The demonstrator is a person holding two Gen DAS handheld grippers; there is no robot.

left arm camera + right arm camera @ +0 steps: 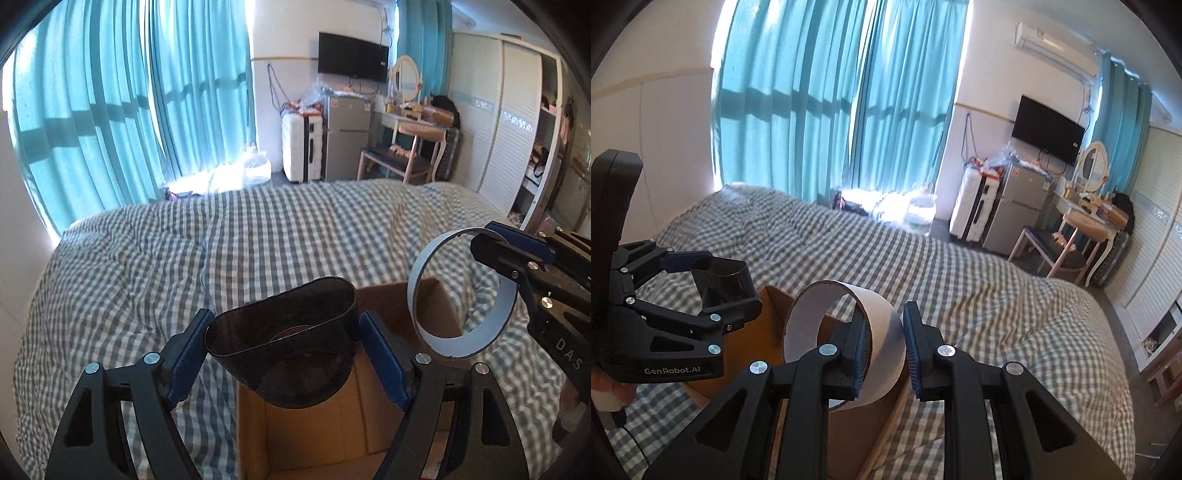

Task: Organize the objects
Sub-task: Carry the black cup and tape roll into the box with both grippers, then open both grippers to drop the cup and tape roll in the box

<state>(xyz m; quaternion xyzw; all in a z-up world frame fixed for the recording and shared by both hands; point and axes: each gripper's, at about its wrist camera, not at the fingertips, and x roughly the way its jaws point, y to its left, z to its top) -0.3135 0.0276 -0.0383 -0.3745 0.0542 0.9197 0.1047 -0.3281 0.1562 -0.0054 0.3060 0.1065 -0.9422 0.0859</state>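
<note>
My left gripper (282,354) is shut on a dark smoky plastic nozzle (288,343) with a flattened oval mouth, held above an open cardboard box (332,424) on the bed. In the right wrist view the left gripper (724,288) and nozzle (722,282) hang over the box's left edge (750,354). My right gripper (886,354) pinches the wall of a pale cardboard tape ring (846,339), one finger inside the ring. In the left wrist view the right gripper (509,254) holds the ring (436,325) over the box's right side.
The box sits on a bed with a grey-white checked cover (184,258). Behind are teal curtains (110,110), a white suitcase (301,147), a small fridge (347,136), a dressing table with chair (410,147), and a wardrobe (509,122) at right.
</note>
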